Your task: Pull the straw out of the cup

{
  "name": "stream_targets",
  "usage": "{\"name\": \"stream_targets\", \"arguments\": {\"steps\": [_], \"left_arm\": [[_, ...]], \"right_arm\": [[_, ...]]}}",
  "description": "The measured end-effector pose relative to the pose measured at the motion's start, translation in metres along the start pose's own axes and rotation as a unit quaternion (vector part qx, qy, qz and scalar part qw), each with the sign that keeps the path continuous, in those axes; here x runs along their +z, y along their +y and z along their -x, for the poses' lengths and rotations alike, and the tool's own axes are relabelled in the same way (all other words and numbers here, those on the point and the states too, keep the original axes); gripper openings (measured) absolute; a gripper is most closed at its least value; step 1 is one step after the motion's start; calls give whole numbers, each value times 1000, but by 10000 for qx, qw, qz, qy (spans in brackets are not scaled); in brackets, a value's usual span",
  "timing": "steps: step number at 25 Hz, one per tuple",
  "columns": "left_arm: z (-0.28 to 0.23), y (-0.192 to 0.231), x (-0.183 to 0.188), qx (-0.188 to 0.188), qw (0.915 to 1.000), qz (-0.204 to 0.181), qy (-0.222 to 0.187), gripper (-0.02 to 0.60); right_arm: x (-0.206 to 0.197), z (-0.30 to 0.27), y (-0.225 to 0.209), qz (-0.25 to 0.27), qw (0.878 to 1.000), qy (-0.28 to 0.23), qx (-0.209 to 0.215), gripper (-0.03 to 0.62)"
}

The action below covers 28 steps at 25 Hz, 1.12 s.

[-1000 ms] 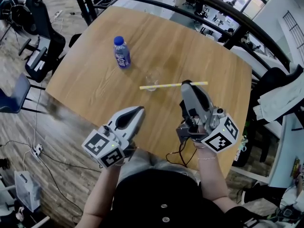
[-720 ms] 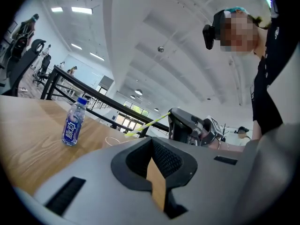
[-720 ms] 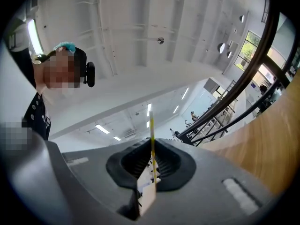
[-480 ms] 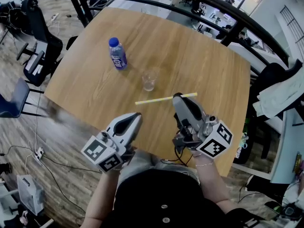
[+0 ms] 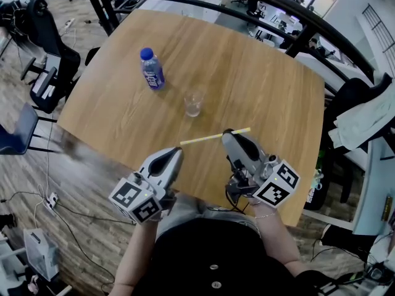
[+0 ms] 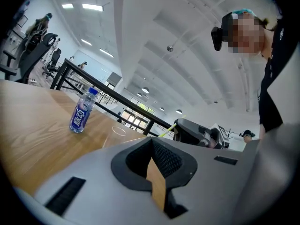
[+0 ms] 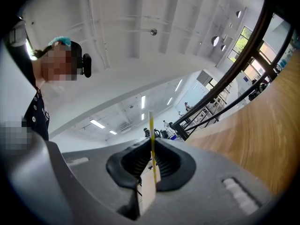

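Head view: right gripper [image 5: 229, 135] clamped on yellow straw [image 5: 203, 139], clear of the cup [image 5: 194, 103]; left gripper [image 5: 171, 155] jaws together, empty.

The person is wearing a black top [image 5: 213, 251] with two small pale buttons down its front. A black camera [image 6: 216, 32] is sitting at the head. The left gripper [image 5: 174, 151] and right gripper [image 5: 227, 132] are both showing smooth grey shells, with black ribbed pads [image 6: 166, 159] inside. Each is carrying a white cube with black square markers: the left cube [image 5: 137, 200] and the right cube [image 5: 276, 185]. A black cable [image 5: 229, 197] is looping beneath the right gripper.
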<state>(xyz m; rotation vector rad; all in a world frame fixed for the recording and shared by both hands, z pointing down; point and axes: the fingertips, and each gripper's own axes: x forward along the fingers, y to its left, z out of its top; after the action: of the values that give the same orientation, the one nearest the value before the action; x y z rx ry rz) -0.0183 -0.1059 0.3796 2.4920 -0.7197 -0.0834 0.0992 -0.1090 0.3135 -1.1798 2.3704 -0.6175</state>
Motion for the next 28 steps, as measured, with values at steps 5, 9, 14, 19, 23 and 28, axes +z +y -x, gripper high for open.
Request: {"name": "stream_targets", "arguments": {"steps": [5, 9, 14, 19, 23, 28], "left_arm": [[-4, 3, -6, 53, 9999, 81, 74, 16], [-4, 6, -11, 159, 9997, 76, 179, 15], [-5, 11, -24, 205, 9983, 174, 518, 15], [-5, 11, -28, 155, 9975, 231, 654, 17], [-6, 11, -30, 159, 9971, 276, 695, 17], [-4, 15, -31, 280, 9969, 269, 689, 17]], "right_arm": [[-5, 7, -6, 0, 9999, 77, -131, 21], [-10, 10, -10, -18, 9996, 127, -244, 21], [-16, 12, -12, -2, 9993, 194, -318, 21], [-17, 11, -11, 28, 9993, 161, -349, 21], [-16, 12, -12, 53, 9992, 140, -374, 21], [-17, 13, -15, 4, 9991, 141, -400, 21]]}}
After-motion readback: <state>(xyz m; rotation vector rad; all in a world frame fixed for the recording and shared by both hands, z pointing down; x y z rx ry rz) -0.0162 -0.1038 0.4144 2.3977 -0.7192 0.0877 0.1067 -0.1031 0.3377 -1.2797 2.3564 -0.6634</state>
